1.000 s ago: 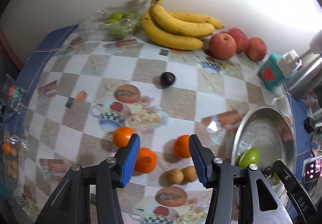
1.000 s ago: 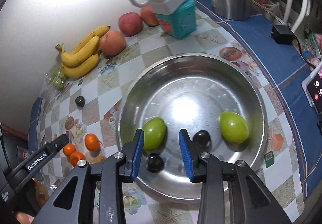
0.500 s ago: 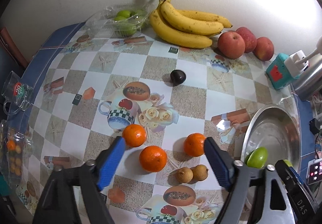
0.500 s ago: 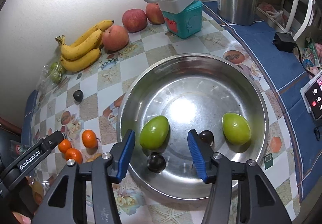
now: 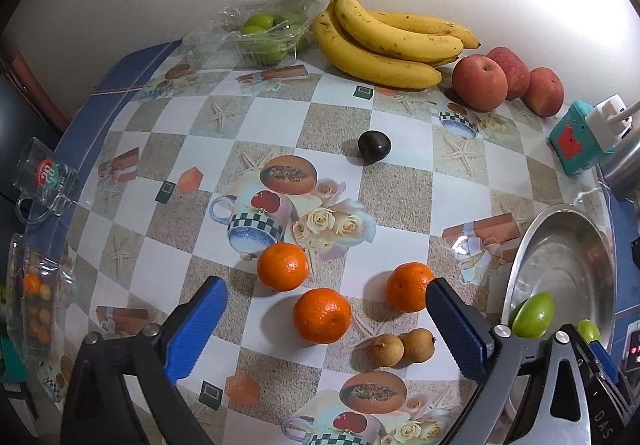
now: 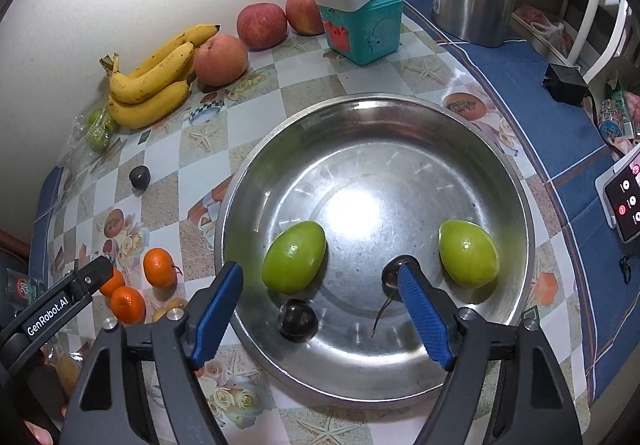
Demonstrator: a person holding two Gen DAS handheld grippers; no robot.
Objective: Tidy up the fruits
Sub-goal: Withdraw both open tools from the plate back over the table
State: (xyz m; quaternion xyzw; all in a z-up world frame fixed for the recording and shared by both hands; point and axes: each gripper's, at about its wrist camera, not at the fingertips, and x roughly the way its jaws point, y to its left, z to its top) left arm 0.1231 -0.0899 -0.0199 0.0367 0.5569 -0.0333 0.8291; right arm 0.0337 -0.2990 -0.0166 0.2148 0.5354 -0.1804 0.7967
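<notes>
With jaws apart, the left hand-held gripper [image 5: 326, 311] straddles a mandarin [image 5: 321, 315] (round, roll-prone); the right hand-held gripper [image 6: 320, 303] gapes too.

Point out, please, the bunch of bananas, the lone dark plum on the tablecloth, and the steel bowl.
bunch of bananas [image 5: 394, 41], left wrist view, middle of the topmost banana.
dark plum [image 5: 374, 146], left wrist view, centre of its skin.
steel bowl [image 6: 372, 133], right wrist view, bare inner wall on the far side.
</notes>
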